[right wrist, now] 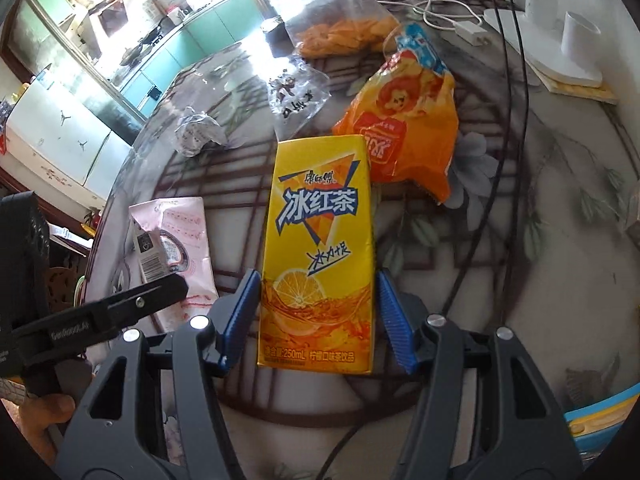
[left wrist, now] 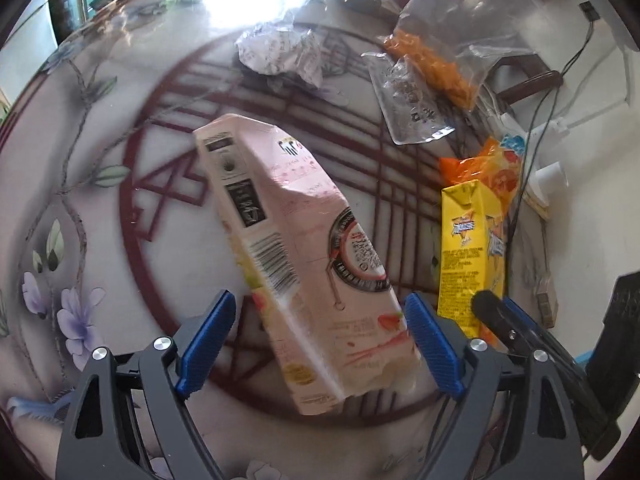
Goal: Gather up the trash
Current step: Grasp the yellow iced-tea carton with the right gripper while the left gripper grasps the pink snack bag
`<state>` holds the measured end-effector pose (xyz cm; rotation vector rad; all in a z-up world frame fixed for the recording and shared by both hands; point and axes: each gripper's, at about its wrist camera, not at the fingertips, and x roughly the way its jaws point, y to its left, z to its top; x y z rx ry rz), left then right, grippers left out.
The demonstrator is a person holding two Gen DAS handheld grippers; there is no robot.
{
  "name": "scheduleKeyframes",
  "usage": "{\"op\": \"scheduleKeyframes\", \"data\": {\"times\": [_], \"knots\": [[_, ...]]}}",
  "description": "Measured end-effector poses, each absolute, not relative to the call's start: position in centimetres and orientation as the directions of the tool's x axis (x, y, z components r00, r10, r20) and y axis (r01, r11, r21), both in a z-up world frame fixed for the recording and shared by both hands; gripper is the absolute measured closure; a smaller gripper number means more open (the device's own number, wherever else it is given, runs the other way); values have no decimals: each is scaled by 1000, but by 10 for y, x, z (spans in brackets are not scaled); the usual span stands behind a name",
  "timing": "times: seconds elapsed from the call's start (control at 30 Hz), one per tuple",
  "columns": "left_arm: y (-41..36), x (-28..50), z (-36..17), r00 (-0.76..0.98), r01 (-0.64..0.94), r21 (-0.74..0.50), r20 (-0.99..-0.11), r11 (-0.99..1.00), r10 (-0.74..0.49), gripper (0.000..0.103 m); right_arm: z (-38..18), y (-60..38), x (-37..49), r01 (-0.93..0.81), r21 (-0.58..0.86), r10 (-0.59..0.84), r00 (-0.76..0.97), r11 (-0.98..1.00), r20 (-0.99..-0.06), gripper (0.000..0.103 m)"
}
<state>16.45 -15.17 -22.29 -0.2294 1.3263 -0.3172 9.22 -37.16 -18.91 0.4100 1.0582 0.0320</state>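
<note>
A crumpled pink drink carton [left wrist: 304,256] lies on the patterned glass table [left wrist: 120,200], between the fingers of my left gripper [left wrist: 318,344]. The jaws are open, with gaps on both sides of the carton. A yellow iced tea carton [right wrist: 320,248] lies between the fingers of my right gripper [right wrist: 318,316]. The left pad [right wrist: 240,316] touches it; a narrow gap shows at the right pad [right wrist: 394,320]. The yellow carton also shows in the left wrist view [left wrist: 470,252], the pink one in the right wrist view [right wrist: 176,240].
Other trash lies farther back: an orange snack bag [right wrist: 404,120], a crumpled paper ball [right wrist: 200,132], a clear printed wrapper [right wrist: 296,96] and a clear bag of orange snacks [right wrist: 344,32]. Black cables [right wrist: 516,120] run along the right. A white charger [right wrist: 472,32] lies at the back.
</note>
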Motion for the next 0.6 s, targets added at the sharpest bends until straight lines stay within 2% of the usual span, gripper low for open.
{"op": "scheduleKeyframes", "data": {"times": [0.13, 0.17, 0.3, 0.6], "knots": [[-151, 167, -235, 175, 74, -375, -907, 924, -382, 23, -191, -374, 89, 183, 348, 219, 496, 920, -840, 45], [-151, 167, -233, 186, 89, -370, -906, 925, -381, 29, -190, -375, 88, 186, 348, 218, 496, 919, -840, 45], [-149, 165, -229, 198, 114, -382, -896, 917, -398, 35, -188, -376, 90, 188, 346, 213, 501, 919, -839, 45], [-122, 147, -190, 322, 196, -326, -870, 925, -374, 37, -178, -362, 90, 155, 343, 223, 510, 927, -831, 45]]}}
